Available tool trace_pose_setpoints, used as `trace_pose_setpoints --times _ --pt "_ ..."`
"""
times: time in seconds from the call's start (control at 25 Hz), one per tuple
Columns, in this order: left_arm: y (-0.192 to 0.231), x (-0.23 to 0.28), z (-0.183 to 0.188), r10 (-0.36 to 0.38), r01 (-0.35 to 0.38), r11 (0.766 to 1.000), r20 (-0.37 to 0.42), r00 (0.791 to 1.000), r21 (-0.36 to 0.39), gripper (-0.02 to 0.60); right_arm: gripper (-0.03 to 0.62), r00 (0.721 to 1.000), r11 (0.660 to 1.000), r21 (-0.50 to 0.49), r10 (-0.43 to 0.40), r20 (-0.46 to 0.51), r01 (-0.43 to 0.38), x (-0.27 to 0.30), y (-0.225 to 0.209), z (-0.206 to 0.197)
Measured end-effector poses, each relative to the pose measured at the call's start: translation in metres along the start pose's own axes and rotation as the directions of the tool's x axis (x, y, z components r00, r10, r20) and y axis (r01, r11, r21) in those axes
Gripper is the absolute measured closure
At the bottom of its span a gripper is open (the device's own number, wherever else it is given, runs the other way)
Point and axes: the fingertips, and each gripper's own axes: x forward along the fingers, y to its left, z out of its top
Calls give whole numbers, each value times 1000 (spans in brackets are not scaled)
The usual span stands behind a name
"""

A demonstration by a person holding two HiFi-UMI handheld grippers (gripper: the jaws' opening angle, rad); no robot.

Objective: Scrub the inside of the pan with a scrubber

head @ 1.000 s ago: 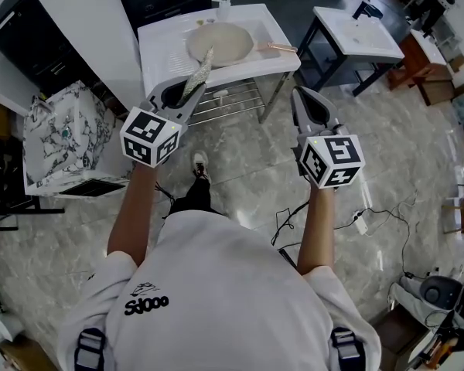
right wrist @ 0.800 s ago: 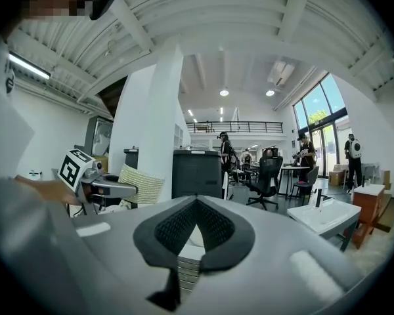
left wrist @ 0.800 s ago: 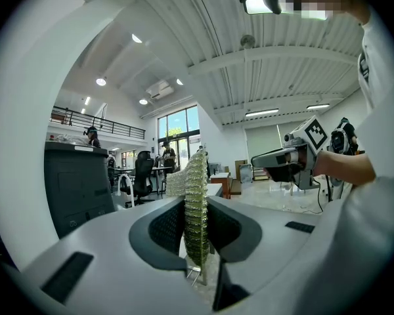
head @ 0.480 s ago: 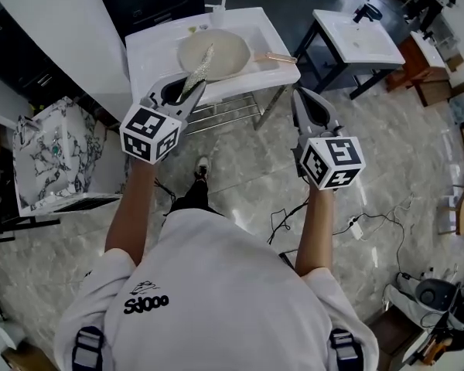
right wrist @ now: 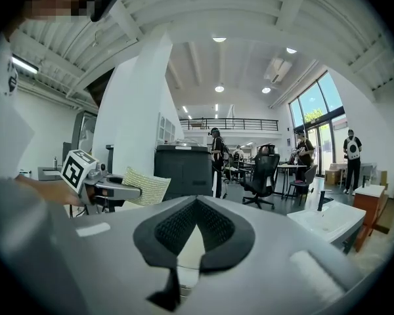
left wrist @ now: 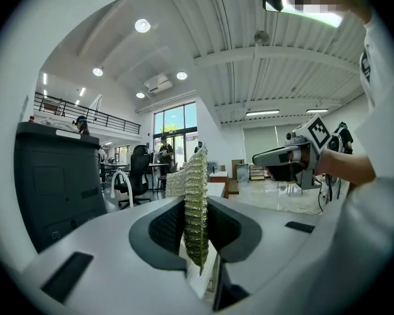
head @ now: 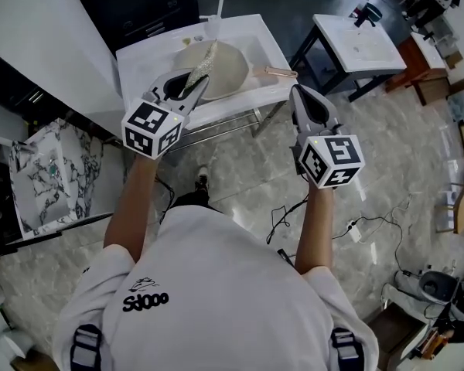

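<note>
Two things have shifted in the head view over the last second: the white sink [head: 139,56] has slid nearer to the person, and the left gripper [head: 192,85] now overlaps the far basin where before it hung short of it, over the floor. The pan [head: 233,62] lies inside that basin, its wooden handle [head: 281,73] pointing right along the sink's near rim. The left gripper's fingers are closed tight on the scrubber [left wrist: 196,202], a flat yellow-green mesh pad standing on edge between them, with most of its length sticking out past the tips. In the head view the pad's free end crosses the left part of the pan, yet the left gripper view looks out level across the room and shows no pan, so the pad is probably above the pan, not on it. The right gripper [head: 298,93] has kept its place on the right, near the sink's right corner and just short of the handle; its fingers are closed together with nothing between them. All this reads as an approach nearly finished, with scrubbing not yet begun. What the next move seems to call for is tipping the left gripper downward so the pad's broad face meets the pan's inner bottom, while the right gripper is well placed to steady the handle.
</note>
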Motion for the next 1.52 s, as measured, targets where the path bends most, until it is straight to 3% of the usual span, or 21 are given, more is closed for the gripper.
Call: trace_pose_setpoints --times 0.24,0.48,1.0,1.24,1.52 --pt "26 33 6 -29 29 1000 -6 1000 6 514 585 1000 999 16 30 -5 -30 34 -10 2" --pt "57 59 4 -40 40 999 -13 999 3 514 585 1000 999 31 -6 -29 7 69 -27 -3" --pt "109 116 -38 -63 60 996 -65 996 -59 514 585 991 995 88 -34 -131 46 128 -57 -38" --pt "127 138 -66 -84 74 993 -114 990 -92 514 585 992 983 163 -65 -110 82 151 -69 -45" --pt "137 158 -86 -98 80 990 -160 982 -116 514 586 989 991 103 -70 -132 84 166 -78 -50"
